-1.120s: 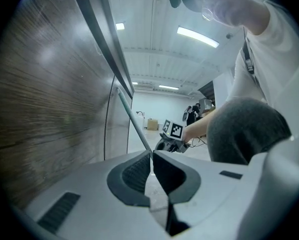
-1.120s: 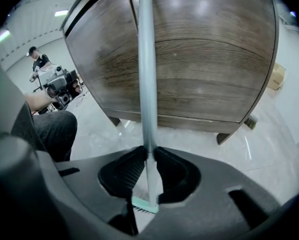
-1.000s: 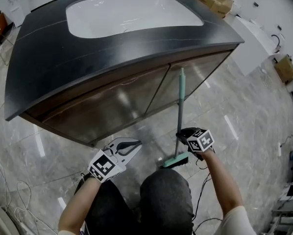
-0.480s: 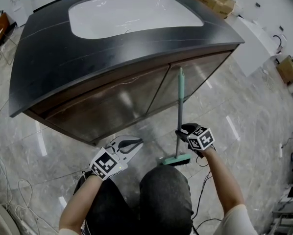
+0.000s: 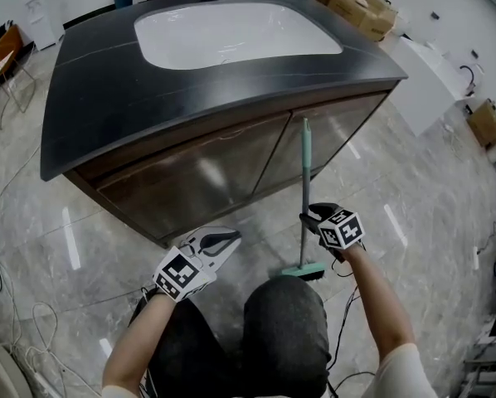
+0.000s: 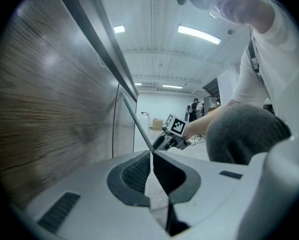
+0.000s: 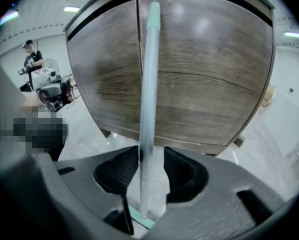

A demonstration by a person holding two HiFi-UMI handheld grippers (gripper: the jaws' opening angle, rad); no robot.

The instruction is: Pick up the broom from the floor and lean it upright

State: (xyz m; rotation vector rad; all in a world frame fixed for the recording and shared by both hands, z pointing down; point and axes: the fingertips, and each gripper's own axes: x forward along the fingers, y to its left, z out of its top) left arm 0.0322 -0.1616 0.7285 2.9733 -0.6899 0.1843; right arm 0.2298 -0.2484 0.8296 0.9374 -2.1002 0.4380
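The broom stands upright on the floor, its teal head down on the tiles just in front of the person's knee. Its pale handle leans against the wooden door of the cabinet, and the handle's top end lies just beside the seam between the two doors, below the edge of the dark top with its white basin. The right tool points down at the handle about halfway along it. Its jaws have just been opening and now stand released, with the handle between them, close to the left pad and clear of the right one. The left tool hovers to the left of the broom, apart from it, aimed along the cabinet front, with its jaws clenched together on nothing.
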